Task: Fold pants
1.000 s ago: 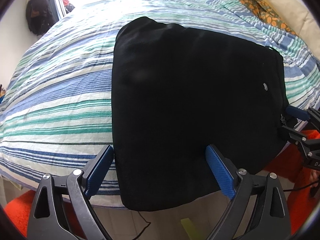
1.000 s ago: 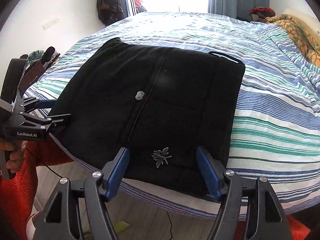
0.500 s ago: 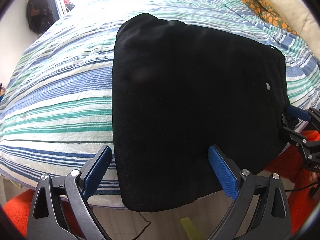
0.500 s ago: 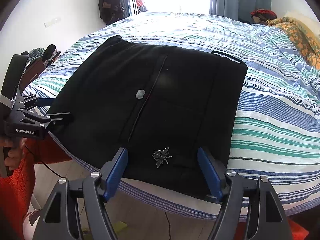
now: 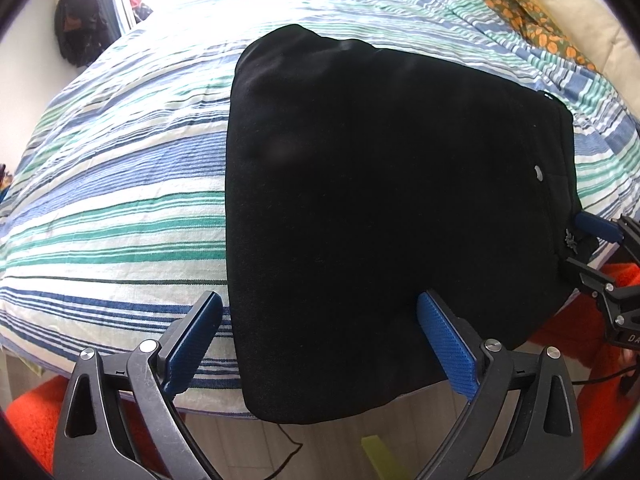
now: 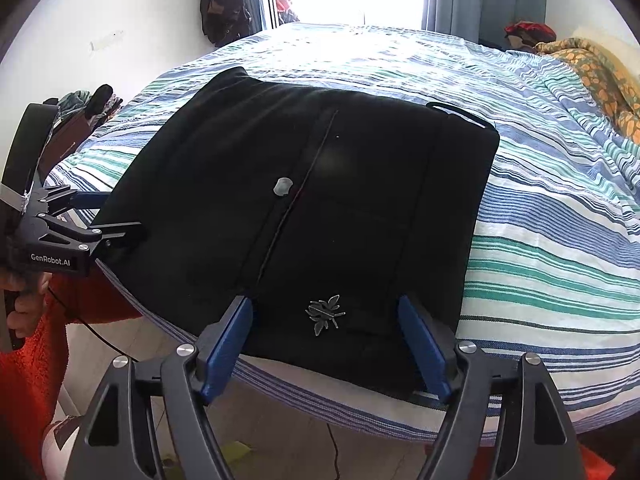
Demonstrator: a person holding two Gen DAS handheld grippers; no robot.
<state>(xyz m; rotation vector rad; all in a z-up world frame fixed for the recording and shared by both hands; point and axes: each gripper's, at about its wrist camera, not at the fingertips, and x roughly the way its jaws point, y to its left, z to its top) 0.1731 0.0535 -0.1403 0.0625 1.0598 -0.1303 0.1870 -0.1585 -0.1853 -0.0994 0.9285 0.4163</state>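
The black pants (image 6: 304,208) lie folded into a flat square at the near edge of the striped bed (image 6: 560,240). The right gripper (image 6: 326,340) is opening around the hem; the left gripper (image 5: 320,344) stands wide. Since a second ago nothing else shifts, so the fold looks finished.

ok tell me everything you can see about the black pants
The black pants lie folded into a flat, roughly square bundle of matte, soft-looking cloth at the near edge of the striped bed cover, slightly overhanging it. A seam runs down the middle beside a grey button, with a silver leaf-like emblem near the front.
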